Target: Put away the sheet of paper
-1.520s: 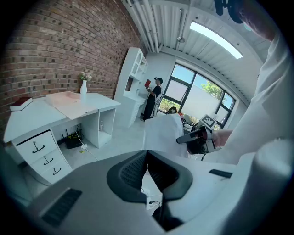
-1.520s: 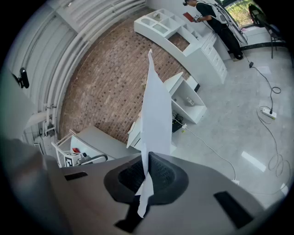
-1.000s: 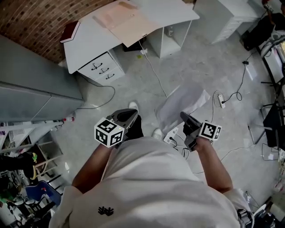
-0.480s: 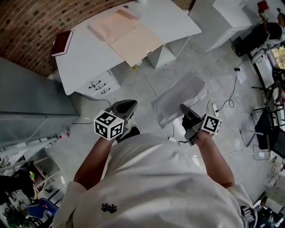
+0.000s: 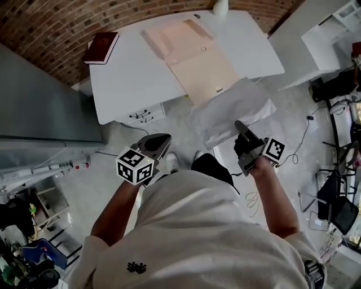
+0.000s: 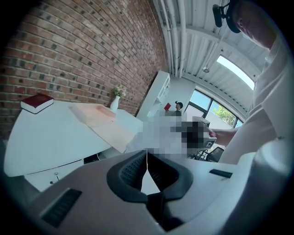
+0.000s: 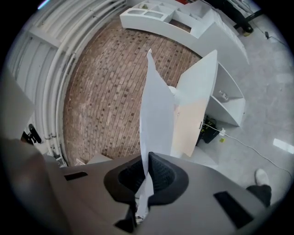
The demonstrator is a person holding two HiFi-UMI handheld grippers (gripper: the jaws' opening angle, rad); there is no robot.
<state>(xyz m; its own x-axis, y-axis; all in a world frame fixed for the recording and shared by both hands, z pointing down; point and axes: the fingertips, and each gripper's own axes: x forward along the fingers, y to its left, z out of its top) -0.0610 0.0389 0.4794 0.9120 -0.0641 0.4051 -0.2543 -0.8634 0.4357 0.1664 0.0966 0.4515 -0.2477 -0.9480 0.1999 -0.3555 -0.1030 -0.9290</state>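
Right gripper (image 7: 148,158) clenched on a thin white sheet of paper (image 7: 156,110); the pads pinch its lower edge and the sheet rises edge-on from the jaws. In the head view the sheet is in the air at the near right side of a white flat-topped bench (image 5: 132,79), overlapping the bench's near edge. Can't tell if its far end touches the benchtop.

Left gripper (image 6: 147,153) clenched too, jaw tips together, nothing between them. It's held off the bench's near left side, over the floor, well apart from the right gripper.

On the bench:
- Open peach-pink card folder (image 5: 192,56), lying flat across the middle and reaching the near edge, just beside the sheet.
- Dark red hardback book (image 5: 101,48), flat on the far left corner.
- Small white vase (image 5: 220,7), upright at the far edge.

White drawer unit (image 5: 144,115) sits under the bench's left part. Red brick wall (image 5: 51,28) runs behind the bench. Person in a white shirt (image 5: 192,237) stands in front of the bench, an arm out to each gripper.
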